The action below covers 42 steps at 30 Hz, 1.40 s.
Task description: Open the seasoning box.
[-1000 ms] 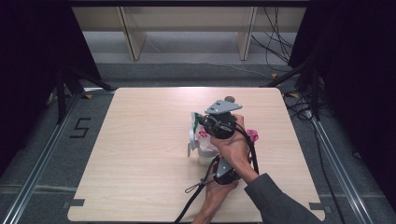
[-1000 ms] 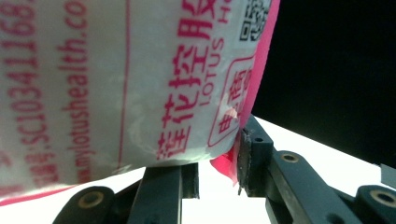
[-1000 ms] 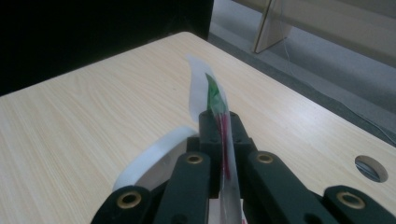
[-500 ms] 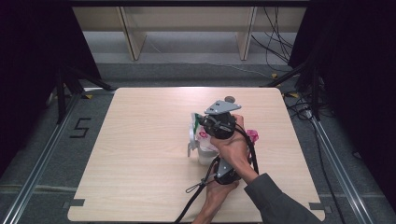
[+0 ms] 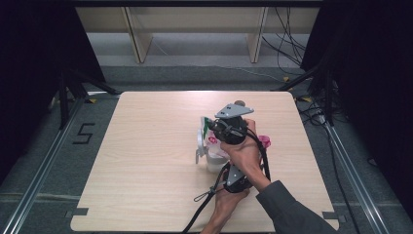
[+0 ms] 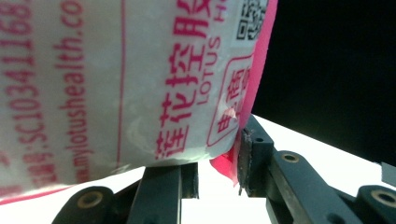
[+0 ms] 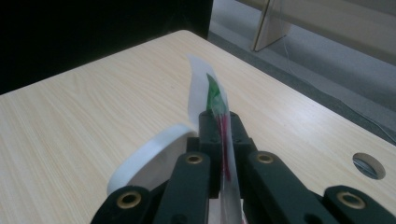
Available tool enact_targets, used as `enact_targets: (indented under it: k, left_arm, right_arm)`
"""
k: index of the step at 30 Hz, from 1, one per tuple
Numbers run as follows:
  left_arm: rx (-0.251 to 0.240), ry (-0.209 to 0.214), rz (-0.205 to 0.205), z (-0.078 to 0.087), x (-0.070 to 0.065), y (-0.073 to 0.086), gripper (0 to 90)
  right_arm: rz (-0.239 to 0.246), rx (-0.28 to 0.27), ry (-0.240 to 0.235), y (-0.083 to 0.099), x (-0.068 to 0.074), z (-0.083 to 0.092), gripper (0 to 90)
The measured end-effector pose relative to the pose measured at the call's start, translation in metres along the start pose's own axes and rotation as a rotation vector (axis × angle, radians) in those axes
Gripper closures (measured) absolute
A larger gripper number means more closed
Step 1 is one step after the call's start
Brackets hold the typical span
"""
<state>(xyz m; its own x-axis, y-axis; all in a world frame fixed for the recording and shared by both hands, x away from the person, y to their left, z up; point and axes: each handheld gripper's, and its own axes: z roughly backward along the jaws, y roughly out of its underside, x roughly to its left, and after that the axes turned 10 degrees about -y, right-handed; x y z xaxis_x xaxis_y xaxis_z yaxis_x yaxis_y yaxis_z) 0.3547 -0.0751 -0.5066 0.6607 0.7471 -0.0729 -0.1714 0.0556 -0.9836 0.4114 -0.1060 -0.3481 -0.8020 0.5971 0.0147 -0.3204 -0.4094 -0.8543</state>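
Cup (image 5: 213, 161), white with pink print, stands right of centre in the high view on the desk (image 5: 146, 161), clamped low on its wall by the left gripper (image 5: 221, 165), whose jaws press the cup's printed side (image 6: 140, 79) in the left gripper view. Right gripper (image 5: 214, 127), just above it in that view, is closed tight on the peeled lid film (image 7: 212, 100), a thin white strip with a green patch standing up between its jaws.
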Motion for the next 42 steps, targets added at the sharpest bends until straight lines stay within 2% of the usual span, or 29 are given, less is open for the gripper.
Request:
enact_targets:
  k: [4, 5, 6, 7, 8, 9, 12, 14, 15, 17, 19, 20, 21, 22, 23, 25, 26, 27, 28, 32, 33, 34, 36, 37, 39, 42]
  left_arm:
    - [-0.002, 0.001, 0.0, -0.0002, 0.0, -0.0007, 72.1]
    - [0.008, 0.005, -0.001, 0.0001, 0.0006, -0.001, 72.1]
    - [0.008, 0.002, -0.002, -0.0004, 0.0007, -0.0009, 72.1]
    - [0.01, 0.0, -0.002, -0.0006, 0.0007, -0.0009, 72.1]
    - [0.009, -0.002, -0.004, -0.0007, 0.0007, -0.0006, 72.1]
    - [0.009, 0.002, -0.003, -0.0002, 0.0008, -0.0007, 72.1]
    - [0.008, 0.001, -0.008, 0.0001, 0.0012, -0.0014, 72.1]
    - [-0.001, -0.005, -0.001, -0.0012, 0.0001, -0.0003, 72.2]
    - [0.0, -0.006, -0.003, -0.0014, 0.0001, -0.0002, 72.2]
    - [-0.001, -0.004, -0.006, -0.0012, 0.0007, -0.0013, 72.2]
    - [-0.001, -0.004, -0.004, -0.0014, 0.0004, -0.0012, 72.2]
    - [-0.001, -0.006, -0.002, -0.0016, 0.0001, -0.0005, 72.2]
    - [0.007, -0.004, -0.004, -0.0013, 0.0004, -0.0008, 72.2]
    - [0.011, 0.034, -0.024, -0.0027, 0.0022, -0.0019, 72.3]
    - [0.014, 0.037, -0.018, -0.0028, 0.0017, -0.0023, 72.3]
    - [0.019, 0.054, 0.034, -0.0033, -0.0022, -0.0011, 72.3]
    - [0.022, 0.051, 0.033, -0.0039, -0.002, -0.0012, 72.3]
    - [-0.005, 0.041, 0.075, -0.0051, -0.005, -0.0009, 72.3]
    - [-0.009, 0.041, 0.089, -0.0052, -0.0057, -0.0013, 72.3]
    - [-0.013, 0.039, 0.091, -0.0054, -0.0055, -0.0018, 72.3]
    - [0.008, 0.047, 0.043, -0.0053, -0.0021, -0.0014, 72.4]
    - [-0.022, 0.038, 0.096, -0.0062, -0.0053, -0.0008, 72.4]
    - [-0.024, 0.034, 0.093, -0.0062, -0.0053, -0.0005, 72.5]
    - [0.015, 0.042, 0.029, -0.0044, -0.0017, -0.0012, 72.5]
    - [0.016, 0.042, 0.029, -0.004, -0.0019, -0.0009, 72.5]
    - [0.006, 0.039, 0.038, -0.005, -0.0033, 0.0002, 72.4]
  right_arm:
    - [-0.002, 0.0, -0.003, -0.0009, 0.0001, 0.0, 89.4]
    - [-0.017, 0.0, 0.001, -0.0009, 0.0002, 0.0005, 89.4]
    - [-0.018, -0.015, 0.008, -0.0003, -0.0001, -0.0007, 89.4]
    - [-0.008, -0.006, 0.001, -0.0001, -0.0004, -0.0004, 89.4]
    - [-0.016, -0.013, 0.012, 0.0008, 0.0011, -0.0015, 89.4]
    - [-0.021, 0.002, 0.001, 0.0005, 0.002, -0.0009, 89.4]
    - [-0.012, -0.022, 0.003, -0.0002, -0.0005, -0.0004, 89.4]
    - [0.006, -0.014, 0.005, 0.0005, 0.0008, -0.001, 89.4]
    - [-0.014, 0.001, 0.0, 0.0007, 0.0024, -0.0003, 89.4]
    - [-0.024, -0.007, 0.0, 0.0003, 0.0011, -0.0001, 89.4]
    - [-0.019, -0.01, 0.002, 0.0, 0.0009, 0.0007, 89.4]
    - [0.009, -0.011, 0.006, 0.0003, 0.0005, -0.0005, 89.4]
    - [0.008, 0.007, 0.002, 0.0001, 0.0013, 0.0001, 89.4]
    - [-0.002, 0.005, 0.004, 0.0, 0.0016, 0.0001, 89.4]
    - [0.005, -0.015, 0.009, -0.0001, 0.0007, -0.0009, 89.4]
    - [0.0, -0.019, 0.011, -0.0005, 0.0019, -0.0006, 89.4]
    - [0.001, -0.017, 0.01, -0.0008, 0.0019, -0.0005, 89.4]
    - [-0.005, -0.003, 0.003, -0.0015, 0.0013, 0.0006, 89.4]
    - [0.002, -0.005, 0.003, -0.0016, 0.0004, 0.0003, 89.4]
    - [0.008, -0.009, 0.008, -0.0025, 0.0015, -0.0005, 89.5]
    - [0.008, -0.001, 0.004, -0.0027, 0.0012, -0.0002, 89.4]
    - [0.01, -0.007, 0.013, -0.0021, 0.0017, -0.0016, 89.5]
    - [0.026, 0.013, 0.011, -0.0028, 0.0025, -0.0014, 89.5]
    - [0.025, 0.02, 0.009, -0.0035, 0.0023, -0.0002, 89.5]
    - [0.009, -0.008, 0.012, -0.0034, 0.0009, 0.0002, 89.5]
    - [-0.004, 0.006, 0.005, -0.0029, -0.0005, 0.0006, 89.5]
